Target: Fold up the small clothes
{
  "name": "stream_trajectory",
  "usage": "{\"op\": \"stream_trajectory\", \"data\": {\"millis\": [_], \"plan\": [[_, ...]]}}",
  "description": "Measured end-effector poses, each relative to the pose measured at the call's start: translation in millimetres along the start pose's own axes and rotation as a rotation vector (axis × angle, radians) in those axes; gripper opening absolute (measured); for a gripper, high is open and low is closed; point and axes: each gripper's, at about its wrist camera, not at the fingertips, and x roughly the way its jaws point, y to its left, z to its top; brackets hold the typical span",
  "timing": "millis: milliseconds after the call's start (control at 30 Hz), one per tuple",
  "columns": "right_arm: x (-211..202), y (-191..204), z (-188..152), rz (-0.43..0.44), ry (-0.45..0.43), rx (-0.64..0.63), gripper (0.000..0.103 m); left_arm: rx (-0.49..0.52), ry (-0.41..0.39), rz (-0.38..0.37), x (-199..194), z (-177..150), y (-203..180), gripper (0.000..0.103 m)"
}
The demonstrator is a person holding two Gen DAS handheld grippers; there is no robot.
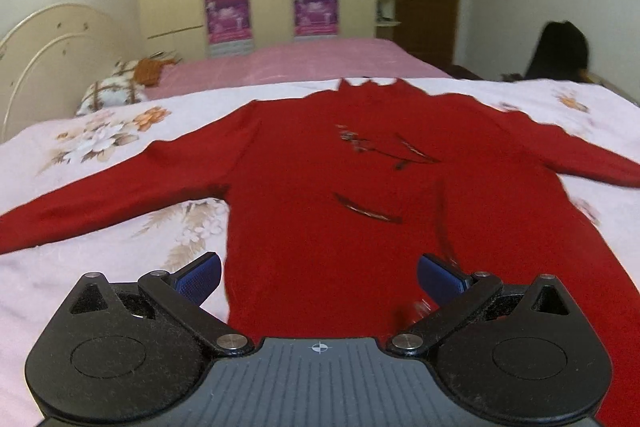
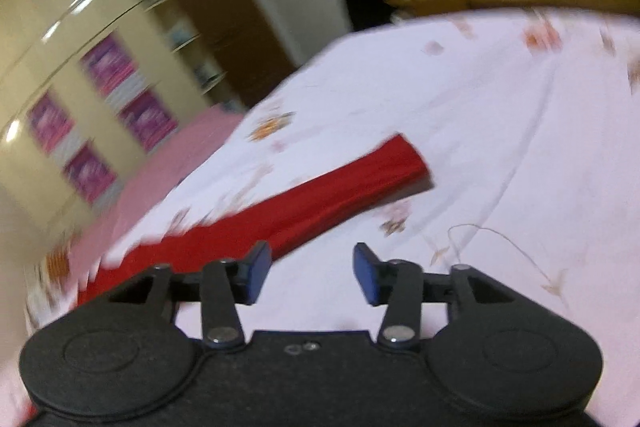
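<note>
Bed: the floral sheet (image 1: 100,267) carries everything; a pink cover lies past its far edge.
Red sweater (image 1: 340,207): spread flat, front up, across the middle of the sheet, collar toward the far edge, hem toward the near edge, both sleeves stretched out sideways.
Right sleeve (image 2: 352,179): lies straight on the sheet, its cuff end free.
Left gripper (image 1: 319,277): jaws wide apart, over the sweater's hem area, holding nothing; contact with the cloth cannot be told.
Right gripper (image 2: 312,273): jaws partly apart, nothing between them, just beside the right sleeve; view blurred.
</note>
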Motion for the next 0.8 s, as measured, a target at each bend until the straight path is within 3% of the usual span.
{"op": "stream_trajectory", "data": {"millis": [200,267,367,433,500,567,700,800], "plan": [[60.4,-44.6,13.7,0.008,-0.007,0.229,0.053,-0.041,0.027,-0.05,30.5,11.5,11.9,0.103],[75.5,-49.4,14.3,-0.005,-0.004,0.259,0.053,-0.028,0.016,-0.034,41.4,18.2,16.0,0.103],[92.8,-53.7,17.0,-0.023,0.0,0.282,0.047,-0.04,0.073,-0.047,59.8,27.8,25.6,0.103],[97.7,-50.7,20.3,-0.038,-0.006,0.265,0.044,-0.067,0.078,-0.058,64.5,30.8,34.8,0.103],[100.7,-46.7,25.5,-0.064,-0.005,0.239,0.033,-0.077,0.072,-0.051,65.9,33.0,43.2,0.103],[106.1,-43.6,30.8,-0.109,0.006,0.19,0.006,-0.087,0.085,-0.049,67.5,33.6,54.4,0.103],[105.8,-11.8,38.0,-0.12,-0.021,0.034,0.006,-0.1,0.106,-0.009,68.5,30.8,80.0,0.103],[101.9,53.3,28.5,-0.01,-0.053,-0.126,0.006,-0.186,0.045,0.038,59.0,29.1,106.2,0.103]]}}
